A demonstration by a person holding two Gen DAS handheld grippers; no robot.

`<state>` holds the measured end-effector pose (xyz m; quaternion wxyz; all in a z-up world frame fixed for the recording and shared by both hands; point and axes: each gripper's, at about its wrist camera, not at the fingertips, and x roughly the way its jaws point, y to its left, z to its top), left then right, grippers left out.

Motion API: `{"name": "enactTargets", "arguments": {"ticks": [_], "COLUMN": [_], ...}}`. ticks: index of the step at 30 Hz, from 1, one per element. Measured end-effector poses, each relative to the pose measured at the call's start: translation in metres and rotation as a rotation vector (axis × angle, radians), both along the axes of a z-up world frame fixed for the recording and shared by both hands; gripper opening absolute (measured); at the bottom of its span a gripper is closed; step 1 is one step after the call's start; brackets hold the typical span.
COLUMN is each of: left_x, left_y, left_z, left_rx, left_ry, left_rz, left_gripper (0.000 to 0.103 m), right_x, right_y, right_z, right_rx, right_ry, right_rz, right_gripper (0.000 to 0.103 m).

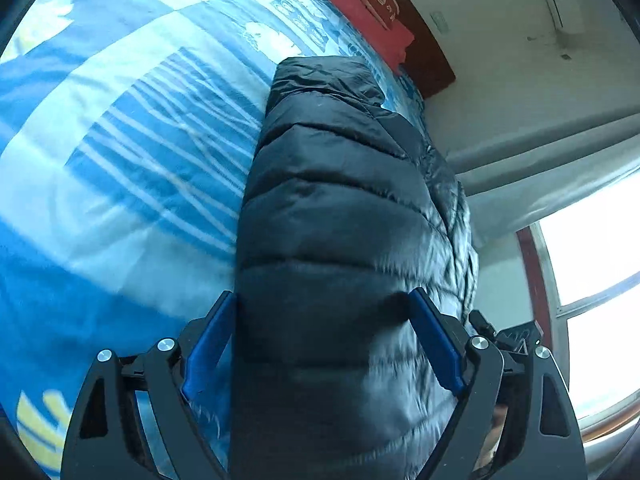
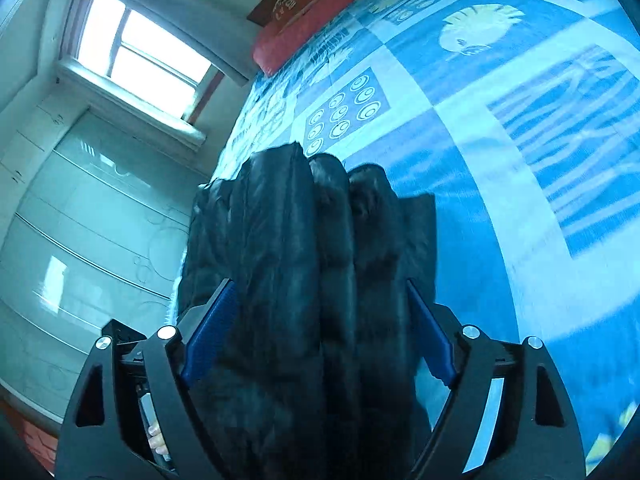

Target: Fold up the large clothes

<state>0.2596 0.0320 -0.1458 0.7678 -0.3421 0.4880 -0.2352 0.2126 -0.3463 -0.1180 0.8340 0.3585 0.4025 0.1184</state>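
Note:
A black quilted puffer jacket (image 1: 332,216) lies folded into a long thick bundle on a blue patterned bedspread (image 1: 120,160). In the left wrist view my left gripper (image 1: 322,320) stands wide open around the near end of the bundle; its blue pads (image 1: 210,344) sit beside the fabric without squeezing it. In the right wrist view the jacket (image 2: 304,248) shows several stacked folds running away from me. My right gripper (image 2: 320,312) is open astride them, and a strip of bedspread (image 2: 500,200) shows inside its right pad (image 2: 430,336).
A red pillow (image 1: 360,4) lies at the head of the bed against a dark headboard (image 1: 424,52). A bright window (image 2: 140,56) and a pale wardrobe (image 2: 80,220) stand past the bed's edge. A fingertip (image 2: 157,442) of the person shows behind the right gripper.

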Motion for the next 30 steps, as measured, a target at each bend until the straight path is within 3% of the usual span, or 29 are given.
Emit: {"name": "enactTargets", "arguments": {"ticks": [3, 5, 8, 11, 15, 22, 24, 30], "left_x": [0.010, 0.018, 0.024, 0.028, 0.030, 0.030, 0.030, 0.024], "left_y": [-0.004, -0.011, -0.018, -0.024, -0.032, -0.037, -0.033, -0.012], "left_z": [-0.002, -0.002, -0.005, -0.013, -0.020, -0.015, -0.009, 0.016], "left_rx": [0.013, 0.056, 0.095, 0.114, 0.138, 0.155, 0.139, 0.105], "left_ry": [-0.003, -0.022, -0.007, 0.014, 0.011, 0.004, 0.003, -0.004], "left_rz": [-0.005, -0.019, -0.029, -0.020, -0.011, -0.031, -0.049, -0.018], "left_gripper": [0.087, 0.087, 0.086, 0.086, 0.086, 0.086, 0.086, 0.086], "right_x": [0.014, 0.019, 0.020, 0.021, 0.022, 0.022, 0.020, 0.019], "right_y": [-0.002, -0.005, -0.008, -0.012, -0.016, -0.017, -0.017, -0.017], "right_z": [-0.012, -0.021, -0.033, -0.046, -0.061, -0.063, -0.054, -0.024], "right_rx": [0.023, 0.038, 0.063, 0.090, 0.163, 0.173, 0.153, 0.047], "right_ry": [0.031, 0.055, 0.071, 0.078, 0.080, 0.076, 0.069, 0.018], "right_rz": [-0.011, -0.034, -0.055, -0.064, -0.070, -0.066, -0.049, 0.006], "right_gripper": [0.082, 0.064, 0.053, 0.050, 0.049, 0.047, 0.049, 0.068]}}
